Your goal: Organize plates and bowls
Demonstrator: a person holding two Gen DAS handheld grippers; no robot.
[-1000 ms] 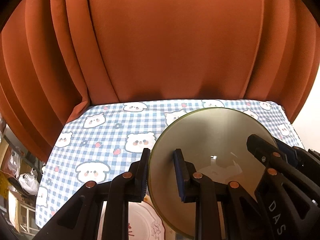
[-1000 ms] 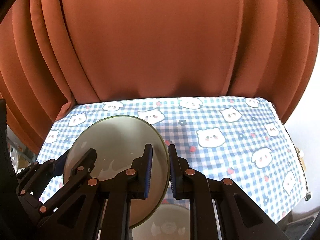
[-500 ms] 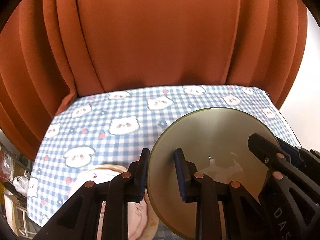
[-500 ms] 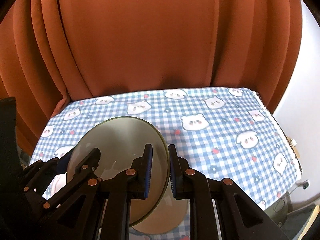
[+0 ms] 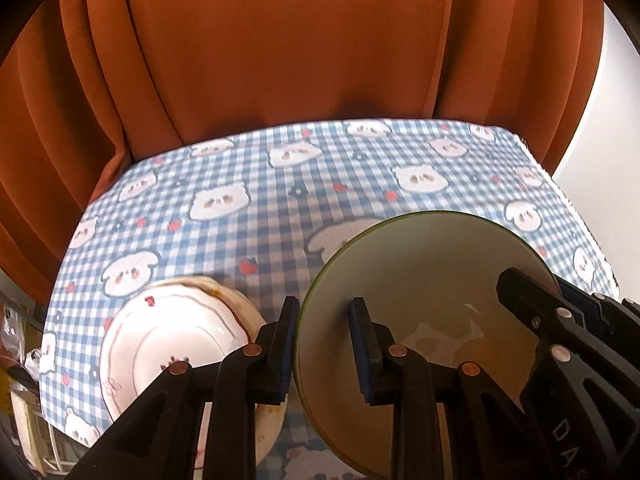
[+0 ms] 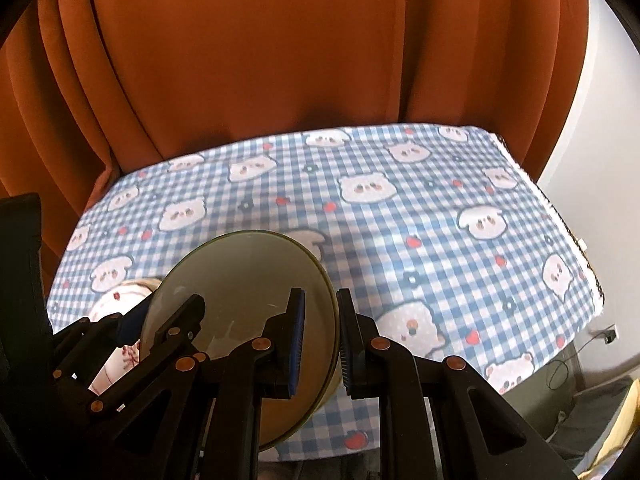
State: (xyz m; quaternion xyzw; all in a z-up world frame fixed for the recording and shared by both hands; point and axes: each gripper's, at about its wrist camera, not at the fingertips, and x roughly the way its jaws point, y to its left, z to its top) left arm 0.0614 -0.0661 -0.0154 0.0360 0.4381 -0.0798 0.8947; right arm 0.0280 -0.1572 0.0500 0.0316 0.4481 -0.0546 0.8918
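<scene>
Above checked cloth (image 5: 280, 216), round glossy bowl (image 5: 424, 280)

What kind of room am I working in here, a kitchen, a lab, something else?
Most likely a home dining spot, not a lab. The table wears a blue gingham tablecloth printed with cartoon bears, an orange curtain hangs behind it, and a floral plate sits there beside the green-rimmed plate you hold.
</scene>
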